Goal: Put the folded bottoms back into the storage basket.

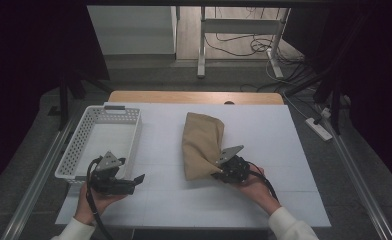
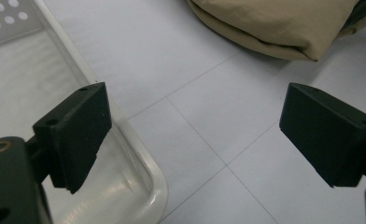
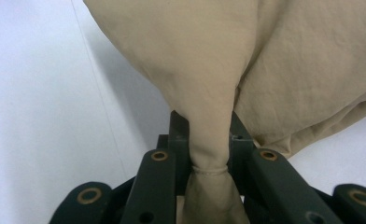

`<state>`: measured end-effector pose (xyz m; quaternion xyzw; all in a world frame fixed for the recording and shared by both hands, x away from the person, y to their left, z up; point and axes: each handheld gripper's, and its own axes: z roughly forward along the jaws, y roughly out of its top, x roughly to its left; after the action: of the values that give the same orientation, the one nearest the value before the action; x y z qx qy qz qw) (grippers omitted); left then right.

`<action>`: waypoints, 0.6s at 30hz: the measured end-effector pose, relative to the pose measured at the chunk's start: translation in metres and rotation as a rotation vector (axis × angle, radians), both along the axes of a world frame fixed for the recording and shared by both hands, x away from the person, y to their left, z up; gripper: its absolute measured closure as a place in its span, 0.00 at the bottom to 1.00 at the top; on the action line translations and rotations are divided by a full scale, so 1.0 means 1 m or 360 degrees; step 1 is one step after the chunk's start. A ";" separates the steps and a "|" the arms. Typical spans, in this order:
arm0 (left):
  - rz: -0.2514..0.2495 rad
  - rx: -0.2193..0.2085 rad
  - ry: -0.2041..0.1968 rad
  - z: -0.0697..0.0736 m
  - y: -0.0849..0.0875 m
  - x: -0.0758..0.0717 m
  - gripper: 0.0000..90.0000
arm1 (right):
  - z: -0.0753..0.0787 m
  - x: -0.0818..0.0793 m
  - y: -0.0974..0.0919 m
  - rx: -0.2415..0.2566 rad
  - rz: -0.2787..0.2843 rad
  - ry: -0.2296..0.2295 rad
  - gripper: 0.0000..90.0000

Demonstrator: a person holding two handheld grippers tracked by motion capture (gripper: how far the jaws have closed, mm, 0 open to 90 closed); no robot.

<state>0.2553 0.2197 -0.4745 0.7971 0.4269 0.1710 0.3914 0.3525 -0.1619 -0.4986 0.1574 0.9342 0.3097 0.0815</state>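
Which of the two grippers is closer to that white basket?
Left. The left gripper hovers open beside the white basket; the right gripper is across the table, clamped on the tan cloth.

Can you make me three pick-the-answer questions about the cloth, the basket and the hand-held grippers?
1. Where is the white basket?
A. on the left side of the table
B. on top of the cloth
C. on the floor

2. What colour is the folded cloth?
A. blue
B. tan
C. red

3. What is the right hand-held gripper doing?
A. wide open over the basket
B. holding a cup
C. pinching the cloth

Answers:
1 A: in the high view it sits on the table's left part, by the left hand-held gripper.
2 B: it shows tan in all three views.
3 C: the right gripper view shows the fabric squeezed between its jaws.
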 end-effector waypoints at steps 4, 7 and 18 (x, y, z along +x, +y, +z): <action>0.0001 0.0004 0.0000 0.000 0.000 0.000 0.11 | 0.006 -0.002 0.000 0.0026 0.0016 -0.0011 0.87; -0.0005 0.0003 -0.0006 0.002 -0.001 0.000 0.12 | 0.011 -0.003 -0.001 0.0056 0.0027 -0.0014 0.87; -0.0068 -0.0027 -0.0014 0.018 -0.021 0.019 0.12 | 0.014 -0.002 -0.005 0.0093 0.0020 0.0014 0.87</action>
<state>0.2747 0.1987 -0.4568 0.8019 0.4096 0.1624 0.4035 0.3502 -0.1664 -0.4850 0.1551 0.9261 0.3366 0.0707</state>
